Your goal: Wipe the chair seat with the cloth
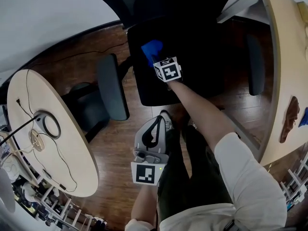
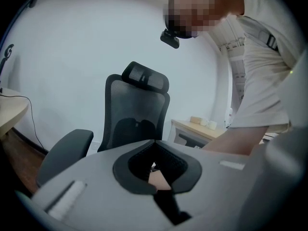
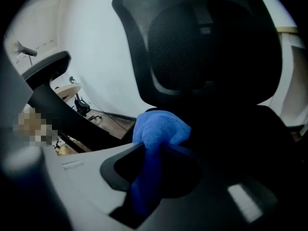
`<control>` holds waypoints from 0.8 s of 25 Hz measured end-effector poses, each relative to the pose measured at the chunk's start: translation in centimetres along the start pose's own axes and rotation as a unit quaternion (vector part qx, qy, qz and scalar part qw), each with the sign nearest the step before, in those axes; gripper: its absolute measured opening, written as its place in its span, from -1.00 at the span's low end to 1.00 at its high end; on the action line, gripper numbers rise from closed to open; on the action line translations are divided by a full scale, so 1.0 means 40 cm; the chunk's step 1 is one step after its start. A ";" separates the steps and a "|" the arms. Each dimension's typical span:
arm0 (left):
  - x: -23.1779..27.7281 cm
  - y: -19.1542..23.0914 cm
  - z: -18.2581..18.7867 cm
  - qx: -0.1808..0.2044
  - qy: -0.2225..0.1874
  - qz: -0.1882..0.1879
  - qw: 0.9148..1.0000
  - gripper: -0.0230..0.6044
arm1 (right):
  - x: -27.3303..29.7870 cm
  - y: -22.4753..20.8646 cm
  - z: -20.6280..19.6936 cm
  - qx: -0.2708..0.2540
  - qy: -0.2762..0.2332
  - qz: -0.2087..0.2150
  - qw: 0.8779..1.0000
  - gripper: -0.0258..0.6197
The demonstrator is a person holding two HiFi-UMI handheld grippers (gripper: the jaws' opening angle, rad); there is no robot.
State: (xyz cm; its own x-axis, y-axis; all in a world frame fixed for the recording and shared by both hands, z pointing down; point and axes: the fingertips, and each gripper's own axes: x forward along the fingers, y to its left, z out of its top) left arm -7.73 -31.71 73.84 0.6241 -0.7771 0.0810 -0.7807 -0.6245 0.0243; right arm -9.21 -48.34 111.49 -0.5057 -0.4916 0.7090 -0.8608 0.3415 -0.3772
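We pinch the cloth (image 1: 152, 49) in our right tool (image 1: 158, 59) at the left of the seat (image 1: 202, 76), with most of it lying rightward; our left tool (image 1: 158, 124), pressed together, is farther off.

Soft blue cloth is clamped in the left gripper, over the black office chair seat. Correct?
Not quite: the right gripper, not the left, clamps the soft blue cloth, as the right gripper view shows. The rest holds: the cloth is over the black office chair seat.
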 end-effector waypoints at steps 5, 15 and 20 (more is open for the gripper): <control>0.012 -0.040 0.003 -0.002 0.002 -0.014 1.000 -0.91 | -0.185 -0.340 -0.041 0.021 -0.003 -0.087 0.996 -0.63; 0.065 -0.129 -0.006 -0.011 -0.005 -0.036 0.999 -0.91 | -0.401 -0.624 -0.080 0.048 0.011 -0.166 0.985 -0.63; 0.064 -0.126 0.025 -0.004 -0.008 -0.033 0.999 -0.91 | -0.341 -0.272 -0.037 0.012 -0.028 -0.033 0.999 -0.63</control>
State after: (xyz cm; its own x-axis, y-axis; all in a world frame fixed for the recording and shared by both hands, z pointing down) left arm -2.17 -30.64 72.94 0.6741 -0.7361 0.0621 -0.7385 -0.6732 0.0369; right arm 7.15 -44.16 106.79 -0.4490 -0.5568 0.6988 -0.8935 0.2879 -0.3448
